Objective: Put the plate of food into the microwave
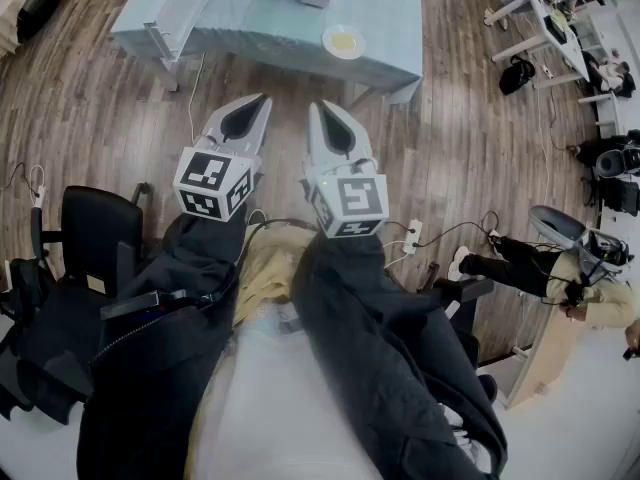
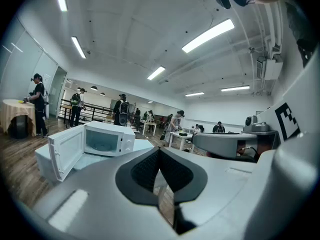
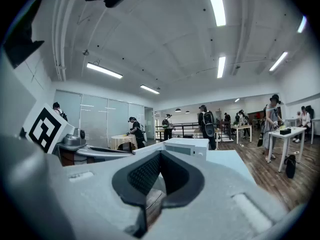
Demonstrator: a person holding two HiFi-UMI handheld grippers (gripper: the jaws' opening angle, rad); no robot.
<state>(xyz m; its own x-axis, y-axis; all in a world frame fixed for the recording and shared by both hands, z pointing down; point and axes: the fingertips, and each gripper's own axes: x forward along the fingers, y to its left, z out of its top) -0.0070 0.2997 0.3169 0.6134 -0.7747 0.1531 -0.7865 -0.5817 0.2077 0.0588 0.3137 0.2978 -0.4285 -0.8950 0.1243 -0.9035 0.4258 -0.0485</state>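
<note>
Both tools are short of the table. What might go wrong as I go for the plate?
The plate sits close to the table's front edge, so a nudge may push it off. The left tool and right tool are both shut; open one before reaching. The microwave door stands open and may get bumped.

Brown wood-plank floor (image 1: pixel 470 148), pale blue tabletop (image 1: pixel 395 8) ahead, black chair (image 1: pixel 95 233) at left, white desks (image 1: pixel 555 33) at far right, white ceiling (image 3: pixel 165 39) with long strip lights (image 3: pixel 215 4), glass partition wall (image 3: pixel 100 116), cloth-covered round table (image 3: pixel 121 141) before it
</note>
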